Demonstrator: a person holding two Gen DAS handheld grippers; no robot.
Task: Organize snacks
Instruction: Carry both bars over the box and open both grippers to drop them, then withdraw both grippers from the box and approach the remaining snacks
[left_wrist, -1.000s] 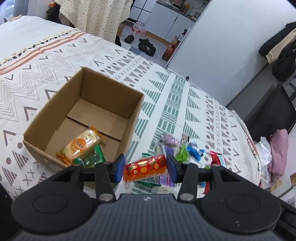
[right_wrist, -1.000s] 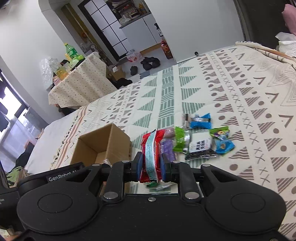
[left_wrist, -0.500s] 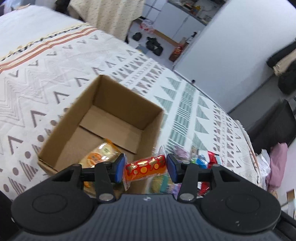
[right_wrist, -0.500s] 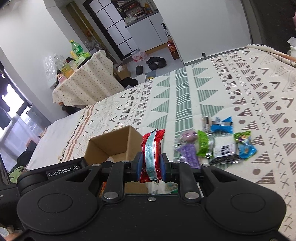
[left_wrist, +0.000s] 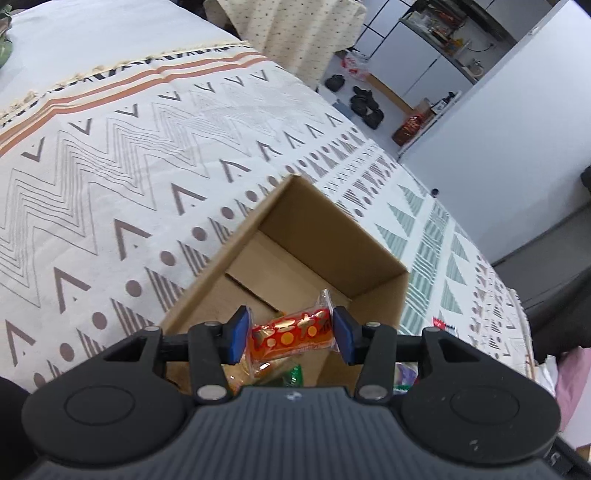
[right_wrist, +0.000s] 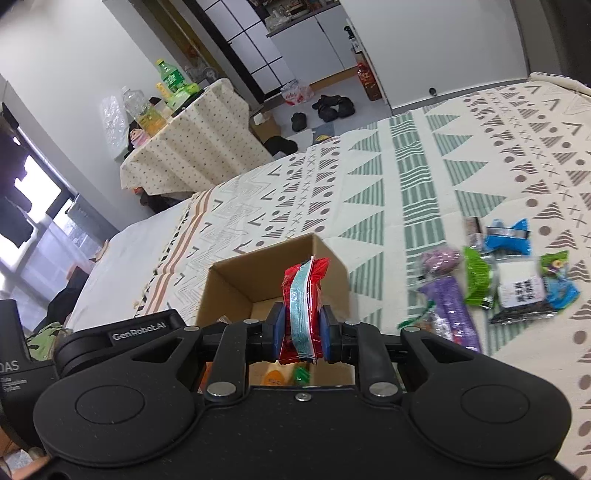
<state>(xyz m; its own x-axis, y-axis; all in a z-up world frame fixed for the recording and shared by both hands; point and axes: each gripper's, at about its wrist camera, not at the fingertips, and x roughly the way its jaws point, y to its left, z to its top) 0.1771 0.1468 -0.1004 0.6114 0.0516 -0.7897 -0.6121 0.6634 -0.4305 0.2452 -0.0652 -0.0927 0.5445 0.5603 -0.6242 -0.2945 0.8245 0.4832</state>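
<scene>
Two grippers hang over one open cardboard box (left_wrist: 334, 236) that sits on a patterned bedspread (left_wrist: 110, 166). Over the near part of the box, the left gripper (left_wrist: 291, 334) pinches an orange-red snack packet (left_wrist: 291, 334) by its two ends, so the packet lies crosswise between the blue pads. Beneath it, on the floor of the box, parts of an orange wrapper (left_wrist: 240, 376) and a green wrapper (left_wrist: 295, 374) show; the far half of the box floor is bare cardboard. In the right wrist view, the right gripper (right_wrist: 301, 330) is pressed tight on a red packet with a pale blue strip (right_wrist: 301, 310), held upright above the near edge of the box (right_wrist: 236, 280). An orange packet (right_wrist: 275, 376) and a green one (right_wrist: 301, 373) are again visible low inside. To the right of the box, loose on the bedspread (right_wrist: 424, 192), lies a group of other snacks: a purple packet (right_wrist: 452, 310), a green one (right_wrist: 476, 280), a blue one (right_wrist: 506, 238) and a white packet with black print (right_wrist: 521, 288).
</scene>
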